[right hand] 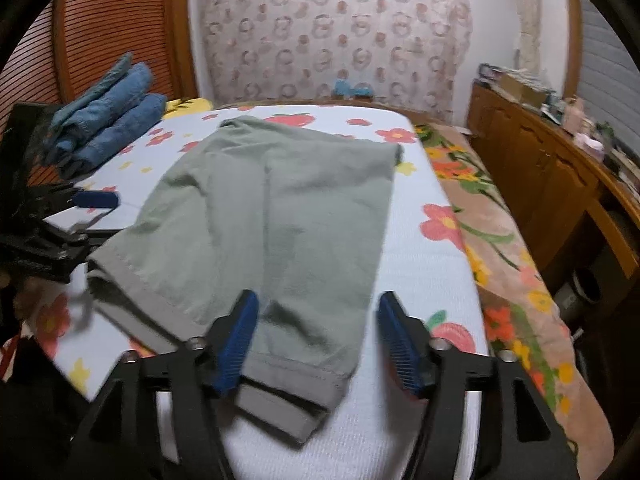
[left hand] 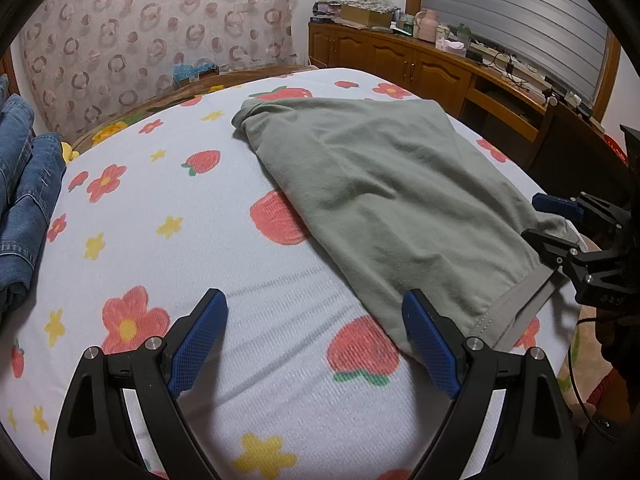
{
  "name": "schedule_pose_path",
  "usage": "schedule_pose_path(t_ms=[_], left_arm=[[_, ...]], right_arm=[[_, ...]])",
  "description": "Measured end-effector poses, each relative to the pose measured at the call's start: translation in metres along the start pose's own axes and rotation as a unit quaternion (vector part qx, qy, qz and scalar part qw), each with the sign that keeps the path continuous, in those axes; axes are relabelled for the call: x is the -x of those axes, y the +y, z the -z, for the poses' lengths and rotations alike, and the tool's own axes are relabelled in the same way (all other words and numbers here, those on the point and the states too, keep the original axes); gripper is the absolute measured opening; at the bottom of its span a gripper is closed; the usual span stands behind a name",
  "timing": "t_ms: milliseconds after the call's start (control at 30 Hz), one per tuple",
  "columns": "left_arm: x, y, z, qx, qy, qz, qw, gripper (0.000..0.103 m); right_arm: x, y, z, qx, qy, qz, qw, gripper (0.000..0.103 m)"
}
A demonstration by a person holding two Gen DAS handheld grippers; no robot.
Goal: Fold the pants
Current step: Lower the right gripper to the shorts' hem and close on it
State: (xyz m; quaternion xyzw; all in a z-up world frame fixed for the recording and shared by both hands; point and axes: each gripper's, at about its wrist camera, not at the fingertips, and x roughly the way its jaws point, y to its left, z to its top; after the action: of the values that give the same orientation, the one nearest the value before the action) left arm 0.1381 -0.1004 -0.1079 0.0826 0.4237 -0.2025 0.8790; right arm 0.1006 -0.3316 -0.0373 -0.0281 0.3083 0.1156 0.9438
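Pants (right hand: 280, 216), grey-green, lie folded lengthwise across the middle of the frame on your flowered bed sheet (left hand: 168, 208). Your left tongs (left hand: 316, 340) gape, empty, beside the hem. Your right tongs (right hand: 316, 340) are spread wide over a cuff, gripping nothing.

**Right wrist view: green pants on the floral sheet**

The green pants (right hand: 280, 216) lie flat on the floral sheet (right hand: 432, 280), grey hems nearest the camera. The right gripper (right hand: 316, 336) hovers with jaws spread wide above the near hem. The left gripper (right hand: 86, 210) sits at the left edge, beside the other hem. Folded jeans (right hand: 108, 120) rest far left.
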Motion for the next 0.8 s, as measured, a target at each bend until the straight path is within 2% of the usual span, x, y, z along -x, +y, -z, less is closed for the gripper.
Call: schedule_pose_path(t_ms=[100, 233, 367, 433, 633, 800], left_arm=[[0.003, 0.0, 0.003, 0.002, 0.004, -0.006, 1.0, 0.09], [0.018, -0.004, 0.007, -0.006, -0.016, -0.017, 0.9997, 0.09], [0.037, -0.013, 0.011, -0.015, -0.04, 0.0, 0.9991, 0.088], [0.042, -0.02, 0.013, -0.021, -0.044, 0.013, 0.9987, 0.088], [0.04, -0.035, 0.017, -0.036, -0.036, 0.053, 0.9973, 0.077], [0.035, -0.051, 0.02, -0.055, -0.027, 0.072, 0.9955, 0.062]], right_arm=[[0.001, 0.0, 0.0, 0.003, 0.004, 0.002, 1.0, 0.069], [0.005, -0.004, 0.0, -0.007, 0.01, -0.013, 1.0, 0.069], [0.016, -0.009, 0.004, -0.02, 0.004, -0.026, 0.999, 0.069], [0.022, -0.011, 0.007, -0.026, 0.003, -0.03, 0.999, 0.065], [0.035, -0.015, 0.015, -0.03, 0.009, -0.041, 0.999, 0.059], [0.037, -0.012, 0.015, -0.024, 0.014, -0.051, 0.998, 0.051]])
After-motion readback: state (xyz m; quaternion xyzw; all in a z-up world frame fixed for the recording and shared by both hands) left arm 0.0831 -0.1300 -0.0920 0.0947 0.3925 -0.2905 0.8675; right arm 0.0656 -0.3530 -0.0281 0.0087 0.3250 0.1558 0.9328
